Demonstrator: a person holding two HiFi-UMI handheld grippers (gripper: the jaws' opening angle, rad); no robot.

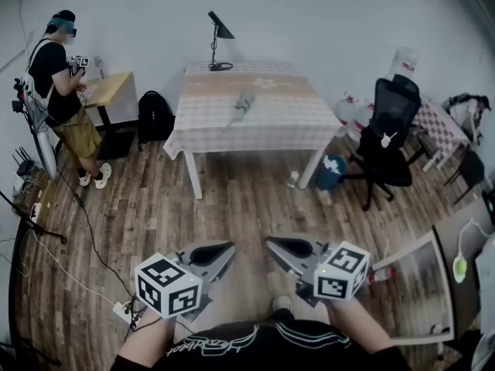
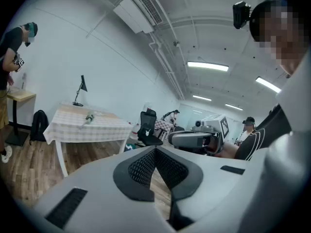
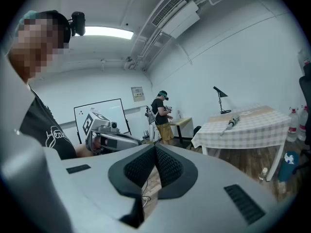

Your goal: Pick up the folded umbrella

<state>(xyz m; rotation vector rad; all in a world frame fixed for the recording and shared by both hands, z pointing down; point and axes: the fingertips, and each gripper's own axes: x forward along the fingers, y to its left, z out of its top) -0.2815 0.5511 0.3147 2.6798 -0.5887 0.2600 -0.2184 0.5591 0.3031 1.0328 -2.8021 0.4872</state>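
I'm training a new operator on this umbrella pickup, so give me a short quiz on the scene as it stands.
1. True or false: the folded umbrella lies on the floor.
2. What stands at the far edge of the table? A) desk lamp B) kettle C) laptop
3. Are the left hand-held gripper's jaws apart or together?
Key: 1 false, it lies on the table; 2 A; 3 together, with nothing between them.
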